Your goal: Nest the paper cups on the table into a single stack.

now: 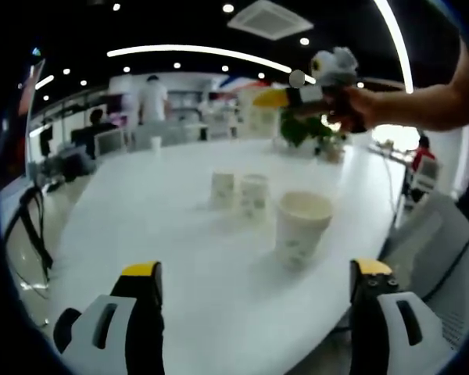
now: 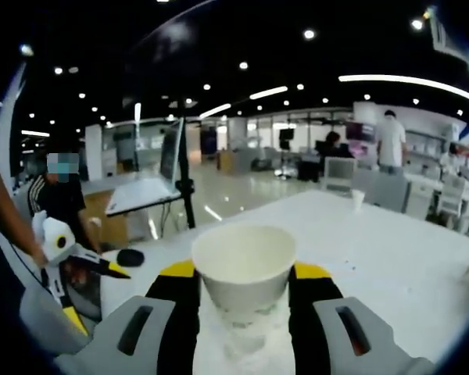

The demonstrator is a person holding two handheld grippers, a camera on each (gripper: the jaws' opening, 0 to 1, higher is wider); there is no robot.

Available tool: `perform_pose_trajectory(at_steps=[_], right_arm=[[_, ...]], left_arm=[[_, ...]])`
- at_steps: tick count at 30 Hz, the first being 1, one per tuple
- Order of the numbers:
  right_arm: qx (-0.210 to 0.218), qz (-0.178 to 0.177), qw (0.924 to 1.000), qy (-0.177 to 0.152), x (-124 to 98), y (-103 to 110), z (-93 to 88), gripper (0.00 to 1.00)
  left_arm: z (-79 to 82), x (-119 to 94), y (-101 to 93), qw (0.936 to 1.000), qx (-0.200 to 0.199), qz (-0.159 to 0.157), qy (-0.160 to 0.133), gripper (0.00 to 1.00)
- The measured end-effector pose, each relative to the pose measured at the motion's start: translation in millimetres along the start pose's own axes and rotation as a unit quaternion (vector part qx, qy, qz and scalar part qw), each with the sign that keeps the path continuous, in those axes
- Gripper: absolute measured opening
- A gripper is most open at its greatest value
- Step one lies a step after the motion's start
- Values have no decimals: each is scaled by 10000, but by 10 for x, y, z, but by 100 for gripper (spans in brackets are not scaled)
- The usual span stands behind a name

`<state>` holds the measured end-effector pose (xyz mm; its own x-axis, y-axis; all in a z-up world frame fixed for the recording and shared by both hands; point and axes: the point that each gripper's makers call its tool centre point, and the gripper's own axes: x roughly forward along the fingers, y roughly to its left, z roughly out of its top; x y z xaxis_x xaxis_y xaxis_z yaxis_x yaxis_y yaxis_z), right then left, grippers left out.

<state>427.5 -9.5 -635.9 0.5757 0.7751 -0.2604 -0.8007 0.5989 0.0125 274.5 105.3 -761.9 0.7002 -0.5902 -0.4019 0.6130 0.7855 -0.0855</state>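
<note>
Three white paper cups stand on the white table (image 1: 180,234) in the left gripper view: a wide one (image 1: 302,226) nearest, mouth up, and two smaller ones (image 1: 223,190) (image 1: 253,195) side by side behind it. My left gripper (image 1: 256,269) is open, low over the table, short of the near cup. Up at the top right, a hand holds my right gripper (image 1: 275,98) in the air. In the right gripper view, my right gripper (image 2: 246,270) is shut on a paper cup (image 2: 242,262), mouth up. The left gripper (image 2: 94,295) shows at the lower left, jaws apart.
Another small cup (image 1: 155,143) (image 2: 358,199) stands far down the table. A green plant (image 1: 305,129) sits at the table's far right. Chairs (image 1: 109,141) and people are beyond the table. A tripod with a board (image 2: 180,176) stands on the floor off the table's edge.
</note>
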Motion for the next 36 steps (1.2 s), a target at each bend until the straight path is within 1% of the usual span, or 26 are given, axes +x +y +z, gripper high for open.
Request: perform_pose_trajectory(at_steps=[3, 4, 13, 20, 29, 32, 36], right_arm=[[53, 52, 10000, -50, -31, 40, 5, 41], [31, 101, 9999, -122, -54, 74, 19, 41], [28, 185, 9997, -151, -135, 201, -28, 41], [36, 312, 9991, -297, -208, 371, -9, 41], [78, 398, 9986, -335, -269, 521, -111, 41], [105, 438, 9980, -433, -292, 575, -108, 40], [107, 470, 9978, -450, -307, 620, -114, 40]], left_arm=[[4, -2, 2, 10000, -3, 2, -2, 100], [3, -2, 3, 10000, -6, 2, 1, 100], [11, 1, 16, 10000, -11, -2, 9, 100], [15, 3, 26, 10000, -24, 10, 5, 100], [5, -3, 40, 10000, -42, 42, -3, 99], [5, -7, 38, 10000, -40, 45, -3, 99], [1, -6, 40, 10000, -38, 42, -5, 99]])
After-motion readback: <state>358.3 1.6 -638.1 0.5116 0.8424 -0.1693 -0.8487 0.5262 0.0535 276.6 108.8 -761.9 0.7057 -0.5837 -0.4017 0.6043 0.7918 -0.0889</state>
